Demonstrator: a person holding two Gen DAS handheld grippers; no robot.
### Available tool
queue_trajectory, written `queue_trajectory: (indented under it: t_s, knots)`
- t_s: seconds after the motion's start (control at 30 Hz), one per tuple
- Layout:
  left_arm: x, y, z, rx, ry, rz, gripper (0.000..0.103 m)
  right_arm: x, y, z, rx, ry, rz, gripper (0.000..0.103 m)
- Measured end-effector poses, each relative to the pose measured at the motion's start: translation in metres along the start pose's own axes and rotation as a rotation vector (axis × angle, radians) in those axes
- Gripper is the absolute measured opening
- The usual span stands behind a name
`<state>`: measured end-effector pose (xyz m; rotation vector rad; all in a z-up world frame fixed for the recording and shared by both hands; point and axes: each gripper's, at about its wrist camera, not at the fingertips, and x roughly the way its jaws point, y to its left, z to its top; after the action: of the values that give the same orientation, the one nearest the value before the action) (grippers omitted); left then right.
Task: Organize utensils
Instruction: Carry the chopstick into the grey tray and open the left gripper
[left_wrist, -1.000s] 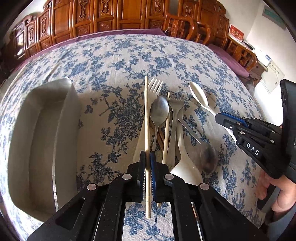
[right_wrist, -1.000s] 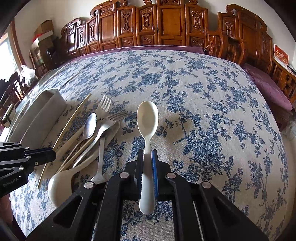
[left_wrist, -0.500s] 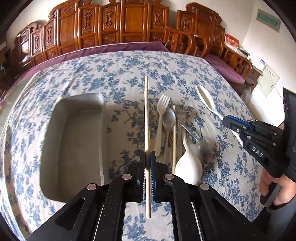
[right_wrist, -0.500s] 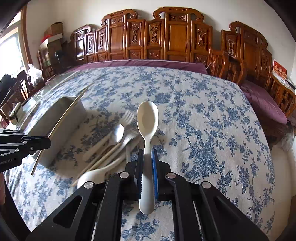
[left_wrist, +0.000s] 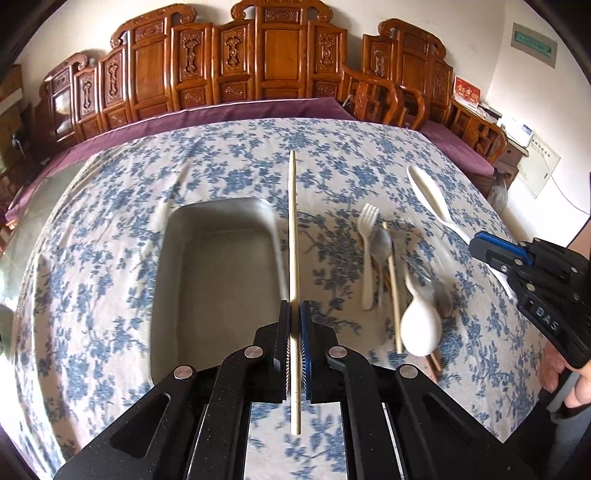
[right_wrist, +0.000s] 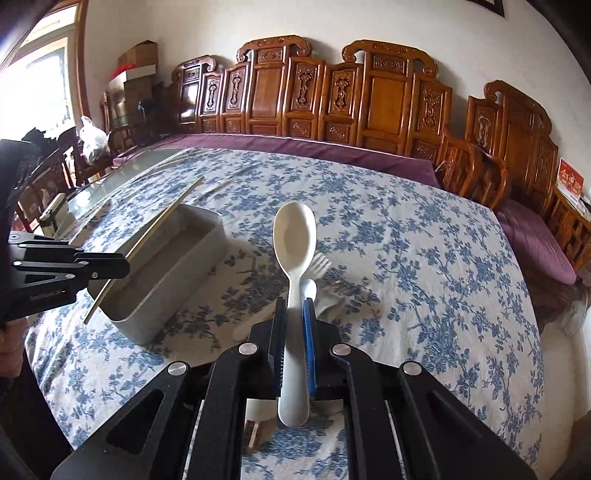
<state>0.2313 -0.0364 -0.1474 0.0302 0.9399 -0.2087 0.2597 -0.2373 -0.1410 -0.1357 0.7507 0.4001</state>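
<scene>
Lifted since earlier, the chopstick (left_wrist: 293, 236) — clamped in the left gripper (left_wrist: 294, 332) — is carried beside the tray (left_wrist: 218, 280), centre frame, for dropping in, while the spoon (right_wrist: 293, 258) is pinched by the right gripper (right_wrist: 294, 328).

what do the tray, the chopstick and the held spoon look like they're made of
Tray: probably metal, brushed matte grey, with a thin bright rim edge.
Chopstick in the left gripper: pale tan and matte, likely bamboo or wood, though plastic is possible.
Spoon in the right gripper: cream, smooth and opaque with a soft sheen, likely plastic or melamine.
</scene>
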Motion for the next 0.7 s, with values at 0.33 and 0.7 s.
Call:
queue_trajectory:
  t_s: [0.33, 0.7]
  knots:
    - [0.009, 0.045, 0.005, -0.013, 0.004, 0.008, 0.004, 0.003, 0.049, 0.014, -0.008, 0.001, 0.023, 0.01]
    - [0.053, 0.071, -0.002, -0.022, 0.082, -0.009, 0.004, 0.019, 0.079, 0.033, -0.047, 0.009, 0.038, 0.01]
